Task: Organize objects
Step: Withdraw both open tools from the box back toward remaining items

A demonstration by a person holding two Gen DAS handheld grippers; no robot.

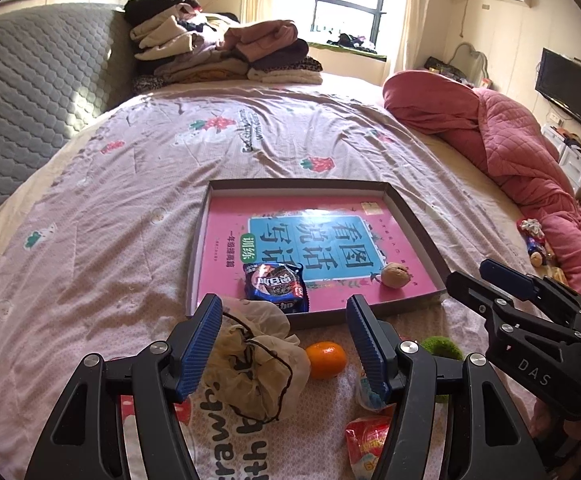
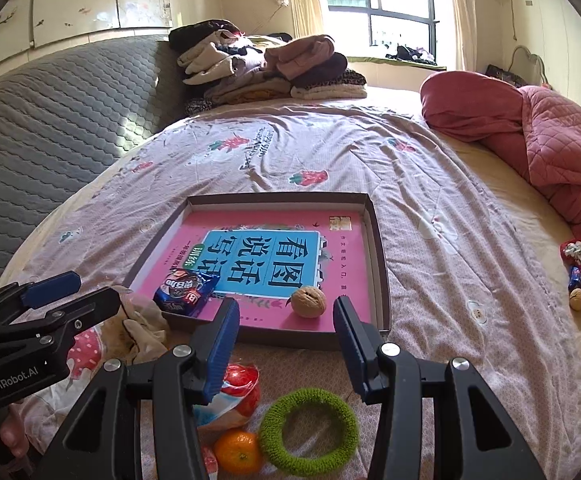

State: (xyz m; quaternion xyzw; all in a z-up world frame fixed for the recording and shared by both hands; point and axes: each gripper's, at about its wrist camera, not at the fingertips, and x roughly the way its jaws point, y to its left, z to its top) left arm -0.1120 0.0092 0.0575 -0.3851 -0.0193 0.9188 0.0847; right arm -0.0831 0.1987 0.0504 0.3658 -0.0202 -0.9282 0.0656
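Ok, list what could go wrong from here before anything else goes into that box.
1. The walnut is round and sits loose on the glossy pink book; nudging the box could roll it.
2. The snack packet overhangs the box's near rim and might slide out.
3. The soft bedcover may let the orange roll away when gripped.

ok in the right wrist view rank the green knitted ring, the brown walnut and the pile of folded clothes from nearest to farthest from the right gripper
1. Green knitted ring, on the bedspread just below the right gripper.
2. Brown walnut, in the tray ahead.
3. Pile of folded clothes, far end of the bed.
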